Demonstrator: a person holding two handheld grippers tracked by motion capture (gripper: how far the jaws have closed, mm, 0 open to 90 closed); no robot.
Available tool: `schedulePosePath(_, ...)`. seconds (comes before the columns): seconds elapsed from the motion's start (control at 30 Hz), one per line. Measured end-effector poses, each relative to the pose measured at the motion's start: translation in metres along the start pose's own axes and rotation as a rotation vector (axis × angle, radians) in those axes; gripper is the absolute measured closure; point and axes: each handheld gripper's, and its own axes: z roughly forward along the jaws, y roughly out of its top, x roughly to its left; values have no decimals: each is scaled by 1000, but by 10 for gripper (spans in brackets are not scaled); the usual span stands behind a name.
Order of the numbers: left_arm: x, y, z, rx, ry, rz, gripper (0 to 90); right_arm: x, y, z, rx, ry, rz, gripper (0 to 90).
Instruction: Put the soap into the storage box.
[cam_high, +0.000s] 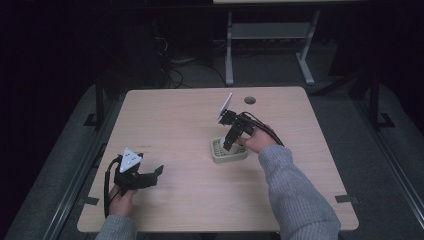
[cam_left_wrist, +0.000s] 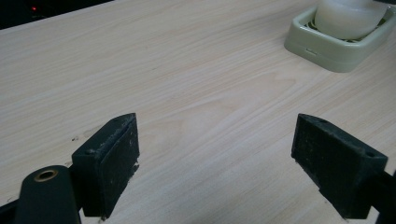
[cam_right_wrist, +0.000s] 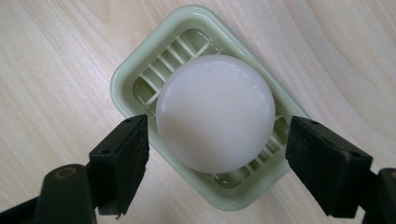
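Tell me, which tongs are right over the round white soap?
The right tongs: open, straddling the soap in its green dish. The left tongs hover over bare table.

Behind the wooden table (cam_high: 175, 125), a grey-legged desk (cam_high: 270, 35) and floor cables (cam_high: 175, 70).

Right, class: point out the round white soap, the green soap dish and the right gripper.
round white soap (cam_right_wrist: 215, 112), right gripper view, middle of its domed top.
green soap dish (cam_right_wrist: 135, 70), right gripper view, bare rim at its upper left corner.
right gripper (cam_right_wrist: 217, 161), right gripper view, midway between its open fingers, over the soap.
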Motion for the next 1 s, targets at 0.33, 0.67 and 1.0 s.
schedulePosePath(0.33, 0, 0, 0, 7, 3, -1, 148, -2, -8, -9, -17, -1, 8, 206)
schedulePosePath(0.67, 0, 0, 0, 2, 1, 2, 148, -2, -16, -18, -35, 0, 19, 206)
schedulePosePath(1.0, 0, 0, 0, 1, 0, 3, 148, -4, -27, -24, -60, 5, 26, 208)
